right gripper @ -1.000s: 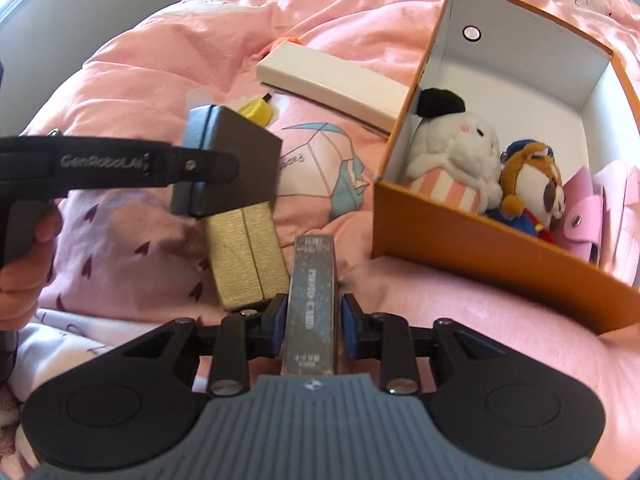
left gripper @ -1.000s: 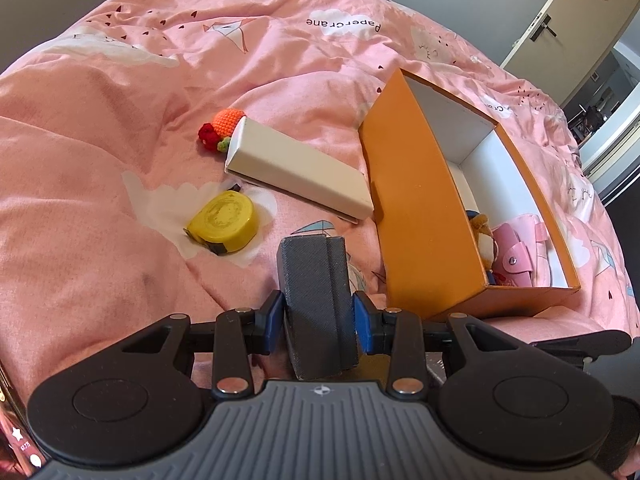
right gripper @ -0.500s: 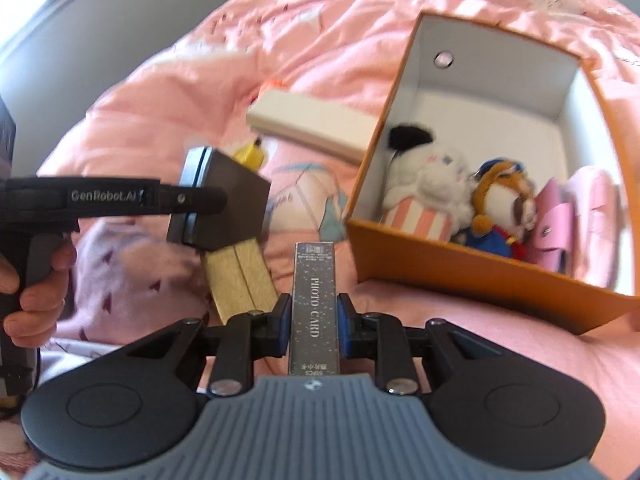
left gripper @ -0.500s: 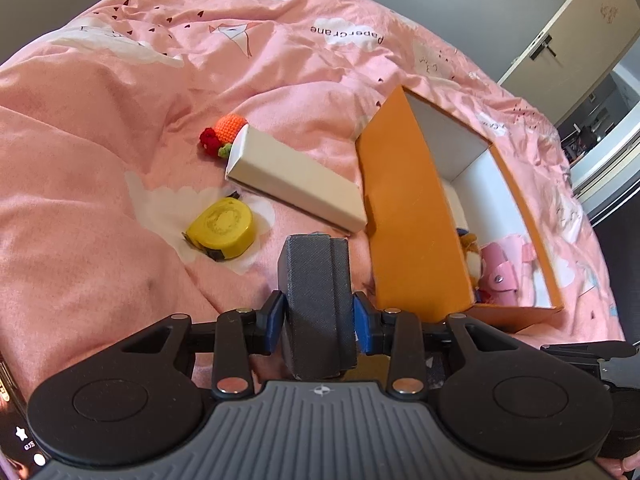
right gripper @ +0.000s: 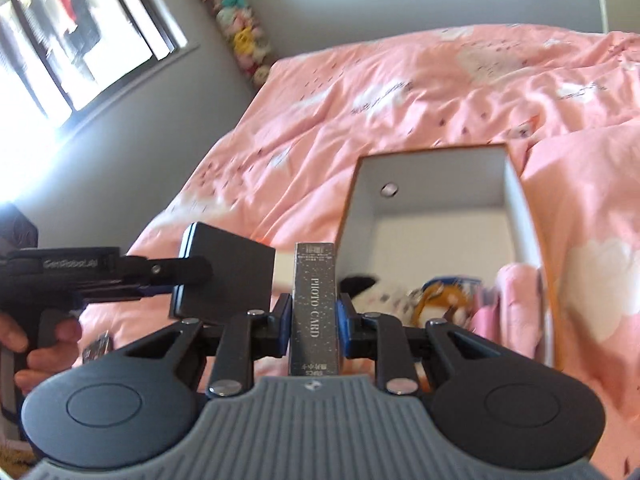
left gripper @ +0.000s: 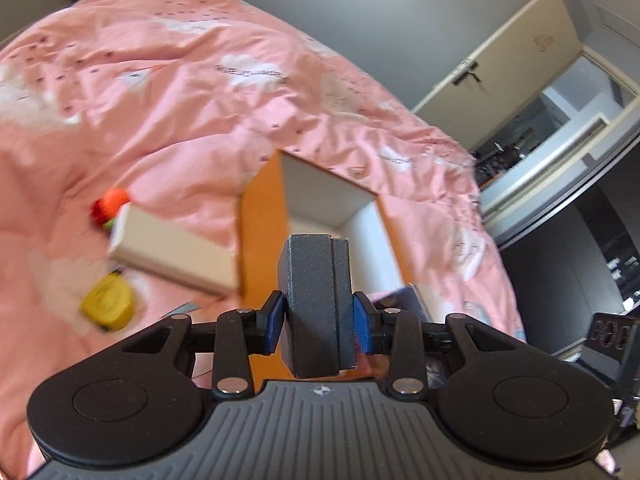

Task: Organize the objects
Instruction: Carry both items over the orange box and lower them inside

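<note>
My left gripper (left gripper: 319, 322) is shut on a dark grey textured box (left gripper: 316, 296), held upright above the near wall of the orange box (left gripper: 262, 232). In the right wrist view the same grey box (right gripper: 228, 276) hangs at the left in the left gripper (right gripper: 176, 276). My right gripper (right gripper: 314, 320) is shut on a slim dark box marked PHOTO CARD (right gripper: 315, 300), raised in front of the orange box (right gripper: 516, 196). Inside that box lie a white plush (right gripper: 380, 296), a tiger plush (right gripper: 440, 300) and a pink pouch (right gripper: 512, 304).
On the pink duvet (left gripper: 140, 120) left of the orange box lie a long cream box (left gripper: 172, 250), a yellow tape measure (left gripper: 107, 306) and a small red and orange crochet toy (left gripper: 108, 206). A hand (right gripper: 24, 344) holds the left tool. A door and a window stand beyond the bed.
Both grippers have lifted off the duvet with their boxes and tilted up, so the far wall now shows. The gold box seen on the duvet earlier is out of view.
</note>
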### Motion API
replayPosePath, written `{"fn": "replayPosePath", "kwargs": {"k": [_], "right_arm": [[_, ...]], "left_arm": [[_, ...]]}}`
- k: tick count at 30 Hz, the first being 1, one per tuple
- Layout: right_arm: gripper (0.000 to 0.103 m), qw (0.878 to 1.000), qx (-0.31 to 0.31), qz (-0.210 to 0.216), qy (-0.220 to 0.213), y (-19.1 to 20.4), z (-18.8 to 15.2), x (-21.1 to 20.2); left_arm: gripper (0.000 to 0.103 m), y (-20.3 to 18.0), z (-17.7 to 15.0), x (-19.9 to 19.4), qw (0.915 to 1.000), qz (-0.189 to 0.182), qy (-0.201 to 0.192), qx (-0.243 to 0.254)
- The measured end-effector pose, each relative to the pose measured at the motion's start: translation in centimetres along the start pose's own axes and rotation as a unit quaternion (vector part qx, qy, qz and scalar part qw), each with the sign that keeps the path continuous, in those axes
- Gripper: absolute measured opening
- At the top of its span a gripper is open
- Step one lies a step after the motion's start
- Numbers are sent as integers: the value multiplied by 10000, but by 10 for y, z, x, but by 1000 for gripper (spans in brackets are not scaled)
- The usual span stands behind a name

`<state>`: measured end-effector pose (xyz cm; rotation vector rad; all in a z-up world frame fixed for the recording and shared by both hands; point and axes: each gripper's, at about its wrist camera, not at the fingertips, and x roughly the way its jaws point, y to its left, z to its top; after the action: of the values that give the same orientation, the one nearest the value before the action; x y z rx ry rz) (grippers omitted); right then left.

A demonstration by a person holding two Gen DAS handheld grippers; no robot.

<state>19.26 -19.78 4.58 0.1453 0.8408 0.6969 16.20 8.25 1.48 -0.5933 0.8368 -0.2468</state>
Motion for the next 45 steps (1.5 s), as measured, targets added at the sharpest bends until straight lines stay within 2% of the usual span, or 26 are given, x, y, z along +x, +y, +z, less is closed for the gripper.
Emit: {"fn": "replayPosePath", "kwargs": {"k": [2,6,9,15,22,28,31,33,36,38,42,45], "right_arm": [[24,9996,225,-76,-129,-15,12,5],[24,9970,701,-191,-273,-50,33,27],[24,9943,971,-319,-295,-74,44,54],[24,9838,1734,-284,-344,-119,51,108],[24,9797,1986,-248,-93,-139,42,152],[24,9753,2201,-161,105,-153,32,167],[24,9770,2124,-164,119,-150,32,170],[24,9774,2103,-143,152,-149,32,173],[24,9791,2022,-143,171,-145,31,176],[24,9802,1966,-160,191,-143,30,177],[24,9815,1897,-120,231,-139,31,179],[25,9827,1821,-104,324,-133,31,185]], "left_arm": [[41,-15,14,17,9998,-28,64,198],[41,-40,37,68,9974,255,265,622],[41,-46,47,108,9939,561,504,810],[41,-46,47,168,9822,1218,861,1143],[41,-54,35,199,9632,1726,1149,1711],[41,-55,25,221,9464,2111,1386,2014],[41,-59,21,225,9365,2304,1432,2222],[43,-59,22,225,9347,2359,1461,2220],[43,-55,27,220,9399,2175,1534,2139],[48,-53,31,212,9442,2019,1527,2106],[53,-48,39,187,9579,1643,1294,1968],[55,-39,45,163,9724,1333,970,1648]]}}
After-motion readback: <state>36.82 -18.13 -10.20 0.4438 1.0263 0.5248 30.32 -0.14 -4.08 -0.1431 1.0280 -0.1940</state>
